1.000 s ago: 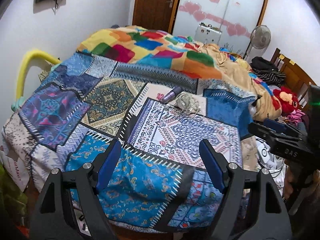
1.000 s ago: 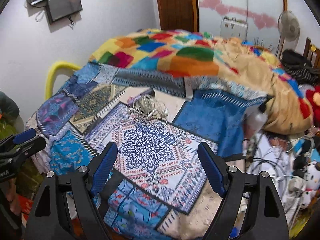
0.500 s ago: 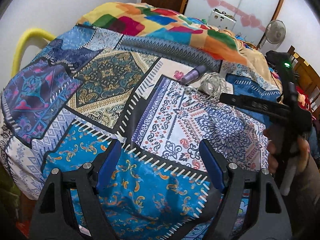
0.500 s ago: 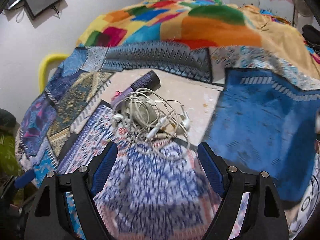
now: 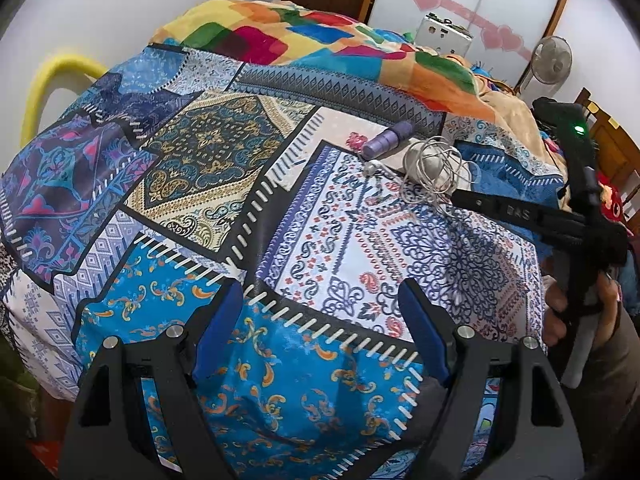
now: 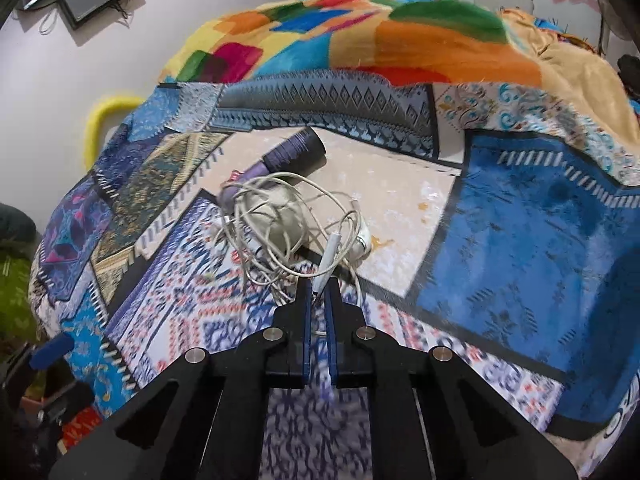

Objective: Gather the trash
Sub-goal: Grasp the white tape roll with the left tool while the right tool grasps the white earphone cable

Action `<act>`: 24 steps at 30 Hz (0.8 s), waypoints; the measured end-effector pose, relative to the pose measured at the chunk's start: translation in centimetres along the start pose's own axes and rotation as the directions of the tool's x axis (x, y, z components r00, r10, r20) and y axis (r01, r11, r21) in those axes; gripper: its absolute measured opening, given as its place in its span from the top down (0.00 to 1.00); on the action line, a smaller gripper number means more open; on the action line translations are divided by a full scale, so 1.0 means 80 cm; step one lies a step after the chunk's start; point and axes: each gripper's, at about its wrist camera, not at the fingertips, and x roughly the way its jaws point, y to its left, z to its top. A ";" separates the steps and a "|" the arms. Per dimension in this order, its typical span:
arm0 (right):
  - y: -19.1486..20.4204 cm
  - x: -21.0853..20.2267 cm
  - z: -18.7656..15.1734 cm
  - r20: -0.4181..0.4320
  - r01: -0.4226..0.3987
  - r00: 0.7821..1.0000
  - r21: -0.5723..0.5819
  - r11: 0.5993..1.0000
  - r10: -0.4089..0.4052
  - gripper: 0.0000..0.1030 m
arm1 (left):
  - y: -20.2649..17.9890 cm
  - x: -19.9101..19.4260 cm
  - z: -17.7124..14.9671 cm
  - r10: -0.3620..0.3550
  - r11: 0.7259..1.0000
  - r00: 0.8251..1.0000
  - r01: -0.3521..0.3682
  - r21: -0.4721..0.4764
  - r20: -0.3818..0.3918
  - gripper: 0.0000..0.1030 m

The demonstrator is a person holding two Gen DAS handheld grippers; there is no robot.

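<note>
Bed [image 5: 304,248]: cables [image 6: 288,232], purple tube [image 6: 292,152].

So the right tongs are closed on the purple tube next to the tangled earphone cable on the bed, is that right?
Not quite. The right tongs are closed on the tangled earphone cable, not the purple tube, which lies untouched beside it on the bed. The right wrist view shows it.

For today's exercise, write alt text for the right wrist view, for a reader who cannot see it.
The right gripper is shut on a tangle of white earphone cable lying on a patchwork bedspread. A purple tube lies just behind the tangle, with a multicoloured blanket heaped beyond.
</note>
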 end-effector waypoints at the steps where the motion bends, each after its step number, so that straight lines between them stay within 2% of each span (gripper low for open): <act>1: 0.001 -0.013 -0.006 0.011 -0.010 1.000 -0.004 1.000 0.010 0.94 | -0.004 -0.003 0.001 -0.002 1.000 1.000 0.002 0.007 0.003 0.23; 9: -0.001 -0.077 -0.038 0.067 -0.032 0.997 -0.026 0.999 0.033 0.95 | -0.036 -0.010 0.018 -0.018 0.998 1.000 0.017 0.059 0.009 0.23; 14: -0.018 -0.086 -0.062 0.056 -0.009 0.998 -0.004 1.000 0.009 0.95 | -0.060 0.000 0.030 -0.046 0.996 0.999 0.047 0.082 -0.005 0.23; 17: -0.032 -0.086 -0.074 0.046 0.034 0.998 0.006 0.999 -0.034 0.95 | -0.078 0.011 0.042 -0.070 0.992 0.998 0.070 0.103 -0.008 0.23; 21: -0.055 -0.080 -0.081 0.028 0.036 0.999 0.054 0.998 -0.038 0.95 | -0.104 0.040 0.064 -0.096 0.984 0.995 0.096 0.148 -0.009 0.23; 22: -0.059 -0.078 -0.081 0.027 0.037 0.999 0.063 0.997 -0.039 0.95 | -0.108 0.048 0.069 -0.096 0.983 0.995 0.097 0.155 -0.012 0.24; 24: -0.066 -0.076 -0.081 0.029 0.030 0.999 0.079 0.996 -0.033 0.95 | -0.118 0.068 0.081 -0.104 0.980 0.994 0.107 0.166 -0.028 0.34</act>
